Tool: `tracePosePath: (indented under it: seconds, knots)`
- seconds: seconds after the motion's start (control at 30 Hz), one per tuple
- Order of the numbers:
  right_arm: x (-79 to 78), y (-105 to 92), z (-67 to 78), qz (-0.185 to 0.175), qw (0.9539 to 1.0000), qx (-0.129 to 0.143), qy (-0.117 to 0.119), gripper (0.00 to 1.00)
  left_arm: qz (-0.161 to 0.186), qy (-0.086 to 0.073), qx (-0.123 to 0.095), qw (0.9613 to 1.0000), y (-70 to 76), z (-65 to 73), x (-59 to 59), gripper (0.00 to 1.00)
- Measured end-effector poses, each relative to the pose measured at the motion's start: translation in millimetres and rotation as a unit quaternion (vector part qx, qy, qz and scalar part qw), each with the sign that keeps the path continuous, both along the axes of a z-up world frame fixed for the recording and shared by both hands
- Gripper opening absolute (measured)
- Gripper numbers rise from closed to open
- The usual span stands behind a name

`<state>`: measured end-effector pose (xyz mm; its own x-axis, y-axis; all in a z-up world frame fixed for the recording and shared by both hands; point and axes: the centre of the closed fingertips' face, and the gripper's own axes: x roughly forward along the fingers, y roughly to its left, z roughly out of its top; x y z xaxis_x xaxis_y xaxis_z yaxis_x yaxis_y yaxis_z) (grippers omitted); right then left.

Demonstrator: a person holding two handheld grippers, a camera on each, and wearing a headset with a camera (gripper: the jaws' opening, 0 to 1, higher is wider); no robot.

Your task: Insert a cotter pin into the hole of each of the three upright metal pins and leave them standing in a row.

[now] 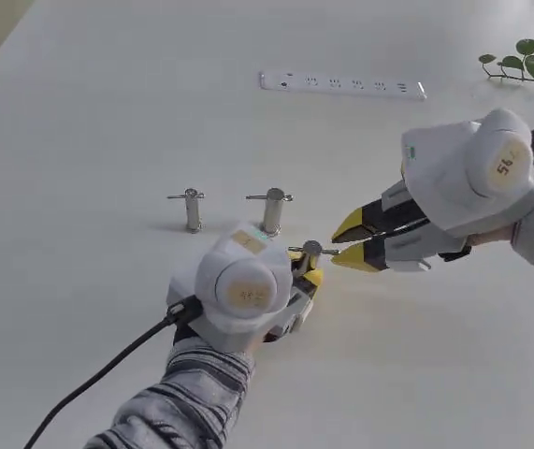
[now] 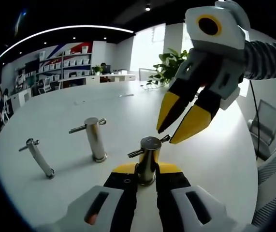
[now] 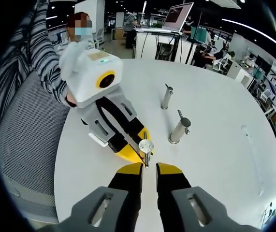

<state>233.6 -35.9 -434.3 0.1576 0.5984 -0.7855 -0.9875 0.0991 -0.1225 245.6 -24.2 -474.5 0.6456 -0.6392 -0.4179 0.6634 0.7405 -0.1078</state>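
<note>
Three upright metal pins stand on the white table (image 1: 108, 140). The left pin (image 1: 192, 209) and middle pin (image 1: 272, 210) each carry a cotter pin through the top. My left gripper (image 1: 306, 266) is shut on the third pin (image 1: 311, 254), gripping its lower shaft (image 2: 147, 166). A cotter pin (image 2: 150, 147) lies through this pin's hole. My right gripper (image 1: 341, 248) comes in from the right with its yellow tips slightly apart around the cotter pin's end (image 2: 166, 138). In the right gripper view the third pin's top (image 3: 146, 145) sits just ahead of the right gripper (image 3: 149, 169).
A white power strip (image 1: 341, 84) lies at the far side of the table. Green plant leaves (image 1: 524, 61) reach in at the far right. A black cable (image 1: 108, 369) trails from the left gripper towards the near left edge.
</note>
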Motion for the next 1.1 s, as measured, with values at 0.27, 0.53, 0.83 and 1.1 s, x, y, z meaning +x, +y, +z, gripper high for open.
tracePosePath:
  seconds: [0.27, 0.53, 0.83, 1.1]
  knots:
    - [0.9, -1.0, -3.4, 0.004, 1.0, 0.001, -0.002, 0.0, 0.003, 0.004, -0.004, 1.0, 0.0, -0.8, 0.2, 0.1]
    - [-1.1, 8.4, -1.1, 0.014, 0.9998, 0.001, -0.013, 0.0, 0.01, 0.013, -0.015, 0.9998, 0.0, -2.0, 0.6, 0.11]
    - [-0.6, 11.0, -0.8, 0.018, 0.9997, -0.003, -0.017, 0.0, 0.012, 0.014, -0.014, 0.9997, -0.2, -3.2, 0.8, 0.11]
    - [-2.1, 11.5, -0.2, 0.015, 0.9998, 0.0, -0.016, 0.0, 0.01, 0.018, -0.015, 0.9997, -0.6, -4.5, 0.9, 0.11]
